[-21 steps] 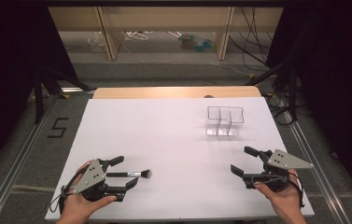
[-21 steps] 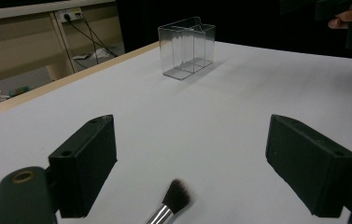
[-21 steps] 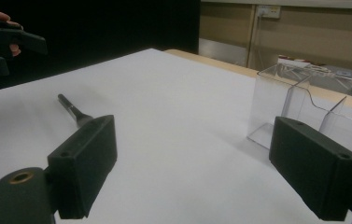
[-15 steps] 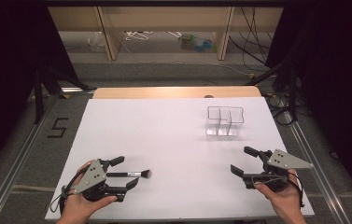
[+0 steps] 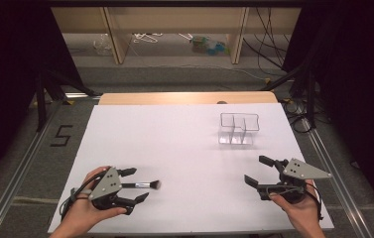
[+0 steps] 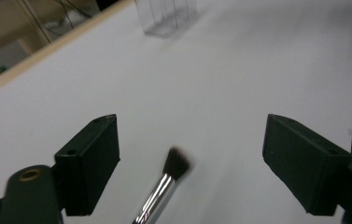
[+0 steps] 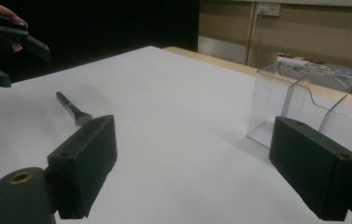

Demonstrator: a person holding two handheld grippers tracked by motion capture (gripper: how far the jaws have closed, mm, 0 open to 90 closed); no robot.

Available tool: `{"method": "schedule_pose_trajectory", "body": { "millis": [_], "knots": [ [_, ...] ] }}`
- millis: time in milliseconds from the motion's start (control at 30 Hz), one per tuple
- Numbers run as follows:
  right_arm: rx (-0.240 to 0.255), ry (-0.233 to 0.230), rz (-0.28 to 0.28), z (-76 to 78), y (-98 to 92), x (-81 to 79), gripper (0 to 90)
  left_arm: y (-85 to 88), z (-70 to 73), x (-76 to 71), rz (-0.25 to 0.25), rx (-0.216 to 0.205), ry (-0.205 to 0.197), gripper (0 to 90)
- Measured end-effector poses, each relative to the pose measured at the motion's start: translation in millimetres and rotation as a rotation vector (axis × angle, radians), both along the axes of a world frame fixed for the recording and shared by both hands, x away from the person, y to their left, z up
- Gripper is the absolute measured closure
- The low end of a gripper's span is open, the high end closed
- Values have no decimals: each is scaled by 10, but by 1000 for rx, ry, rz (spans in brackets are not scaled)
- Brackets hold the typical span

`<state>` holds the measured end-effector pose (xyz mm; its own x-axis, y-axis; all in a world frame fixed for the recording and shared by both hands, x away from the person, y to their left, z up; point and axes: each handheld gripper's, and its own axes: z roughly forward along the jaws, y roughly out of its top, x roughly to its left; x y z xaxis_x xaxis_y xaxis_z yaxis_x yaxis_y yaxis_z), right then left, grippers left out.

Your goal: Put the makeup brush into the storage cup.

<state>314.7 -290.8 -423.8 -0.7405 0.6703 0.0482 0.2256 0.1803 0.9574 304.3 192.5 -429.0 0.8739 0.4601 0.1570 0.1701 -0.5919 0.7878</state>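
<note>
A slim make-up brush with a black handle, silver ferrule and dark bristles (image 5: pixel 142 185) lies flat on the white table (image 5: pixel 174 144) at its near left, bristle end pointing right. The left gripper (image 5: pixel 134 185) rests around it — jaws wide apart, one on either side of the handle, neither pressing on it. At the near right the right gripper (image 5: pixel 260 170) sits with jaws spread and nothing between them. A clear plastic organiser box with compartments (image 5: pixel 238 128) stands far right — well apart from the brush.
</note>
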Motion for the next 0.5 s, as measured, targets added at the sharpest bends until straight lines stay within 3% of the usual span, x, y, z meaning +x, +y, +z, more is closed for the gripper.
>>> {"method": "schedule_pose_trajectory", "body": {
  "millis": [33, 67, 100, 133, 167, 200, 233, 300, 333, 367, 433, 467, 500],
  "knots": [
    [-6, -9, -3, -3, -6, 7, 160, -21, 11, 35, -29, 60, 5, 258],
    [-11, -16, -2, -3, -10, 13, 160, -62, 45, 105, -70, 164, 1, 285],
    [-11, -17, -1, -5, -10, 15, 160, -87, 70, 160, -91, 236, 13, 304],
    [-36, 9, 0, 8, -27, 1, 160, -87, 70, 160, -91, 236, 13, 330],
    [-36, 9, 0, 8, -27, 1, 160, -127, 88, 213, -117, 307, 22, 330],
    [-4, 8, 12, -17, -5, 15, 160, -182, 115, 313, -152, 411, 29, 401],
    [-13, 15, 3, -16, -6, 9, 160, -182, 115, 313, -152, 411, 29, 421],
    [-17, -7, 4, -19, -8, 25, 160, -263, 117, 446, -190, 522, 83, 435],
    [-17, 19, 7, -20, 0, 13, 160, -332, 86, 544, -237, 582, 129, 490],
    [-21, 17, 8, -20, 0, 13, 160, -372, 49, 608, -257, 614, 172, 505],
    [-24, 18, 12, -20, 1, 10, 160, -398, 12, 663, -273, 636, 180, 568],
    [-28, -6, 12, -22, -3, 23, 160, -430, -43, 754, -279, 679, 209, 595],
    [-24, 10, 12, -22, -1, 14, 160, -443, -76, 793, -280, 705, 226, 604]
  ]
}}
